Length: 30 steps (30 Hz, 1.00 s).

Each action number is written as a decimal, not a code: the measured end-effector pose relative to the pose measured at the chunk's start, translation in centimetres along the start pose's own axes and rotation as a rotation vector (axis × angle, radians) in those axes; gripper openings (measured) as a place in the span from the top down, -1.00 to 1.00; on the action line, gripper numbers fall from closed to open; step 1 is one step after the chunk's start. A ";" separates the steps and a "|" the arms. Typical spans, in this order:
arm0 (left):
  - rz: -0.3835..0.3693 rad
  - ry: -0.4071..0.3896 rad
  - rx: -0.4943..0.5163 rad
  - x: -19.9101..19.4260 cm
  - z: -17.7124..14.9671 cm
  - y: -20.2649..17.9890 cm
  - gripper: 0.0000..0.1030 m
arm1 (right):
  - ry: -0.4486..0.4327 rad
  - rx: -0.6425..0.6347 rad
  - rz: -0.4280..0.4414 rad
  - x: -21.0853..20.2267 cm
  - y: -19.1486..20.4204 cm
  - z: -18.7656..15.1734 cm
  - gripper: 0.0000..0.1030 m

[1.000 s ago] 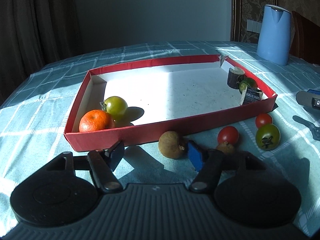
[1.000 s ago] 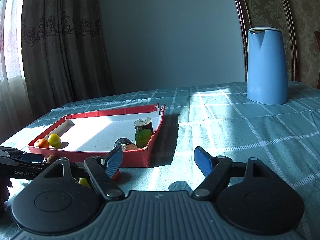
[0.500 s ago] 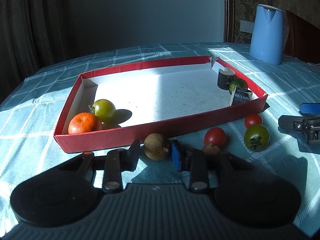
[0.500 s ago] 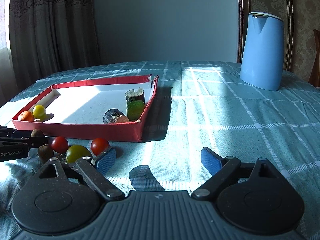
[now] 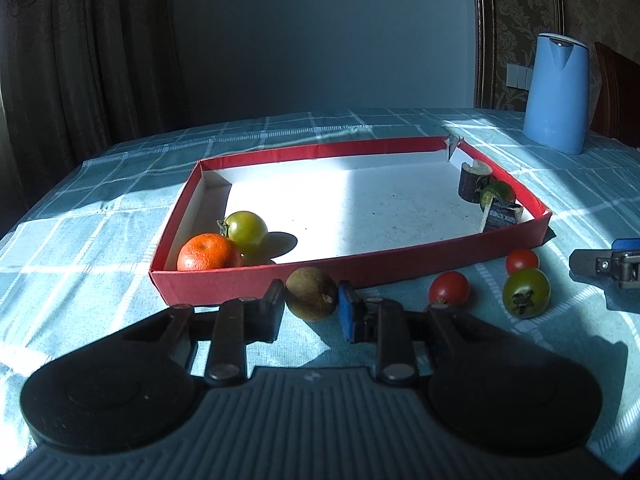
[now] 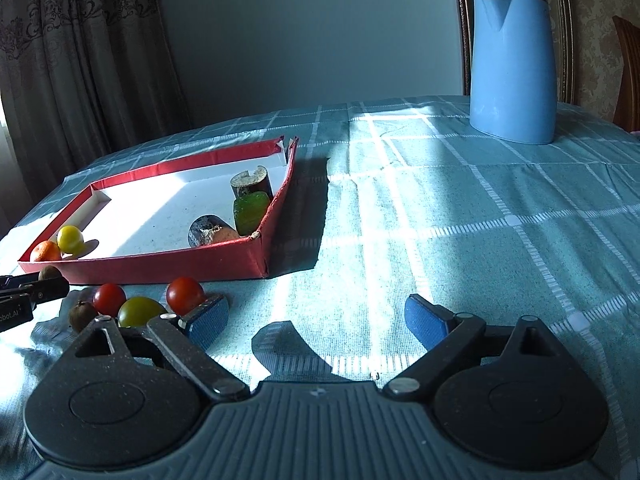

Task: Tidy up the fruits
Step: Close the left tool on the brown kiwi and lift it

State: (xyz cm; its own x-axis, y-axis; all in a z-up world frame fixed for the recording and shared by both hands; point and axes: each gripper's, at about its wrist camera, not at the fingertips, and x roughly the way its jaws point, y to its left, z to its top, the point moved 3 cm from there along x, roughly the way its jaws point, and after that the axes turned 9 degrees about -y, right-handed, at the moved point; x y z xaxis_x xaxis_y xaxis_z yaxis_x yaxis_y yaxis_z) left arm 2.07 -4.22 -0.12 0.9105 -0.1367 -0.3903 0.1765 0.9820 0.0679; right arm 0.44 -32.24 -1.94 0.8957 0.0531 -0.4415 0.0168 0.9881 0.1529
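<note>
My left gripper point(image 5: 311, 307) is shut on a brown kiwi-like fruit point(image 5: 311, 294) just in front of the red tray's near wall point(image 5: 384, 266). Inside the tray lie an orange mandarin point(image 5: 208, 252) and a green tomato point(image 5: 246, 227) at the left. Two red cherry tomatoes point(image 5: 449, 288) point(image 5: 522, 261) and a green tomato point(image 5: 525, 292) sit on the cloth to the right. My right gripper point(image 6: 316, 320) is open and empty over the cloth, right of those tomatoes point(image 6: 185, 295). A second small brown fruit point(image 6: 82, 315) lies near them.
A blue kettle point(image 6: 513, 64) stands at the back right. Dark log pieces and a green piece point(image 5: 486, 194) sit in the tray's right corner. The table carries a teal checked cloth point(image 6: 480, 220). The right gripper's tip shows in the left wrist view point(image 5: 608, 266).
My left gripper has closed from open onto the brown fruit and lifted slightly. My right gripper has drawn back from the tray, staying open.
</note>
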 end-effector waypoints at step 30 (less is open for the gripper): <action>0.175 -0.127 -0.103 0.1 6.2 9.1 0.50 | 0.016 -0.022 -0.038 0.3 0.2 -0.1 -0.93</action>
State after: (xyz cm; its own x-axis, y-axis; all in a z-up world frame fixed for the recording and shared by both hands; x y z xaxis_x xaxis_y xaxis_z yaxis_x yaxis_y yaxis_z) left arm 6.07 3.91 6.11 0.9648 0.0282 -0.2616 -0.0217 0.9994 0.0278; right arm 0.67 -32.00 -2.18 0.8873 0.0178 -0.4608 0.0406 0.9923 0.1166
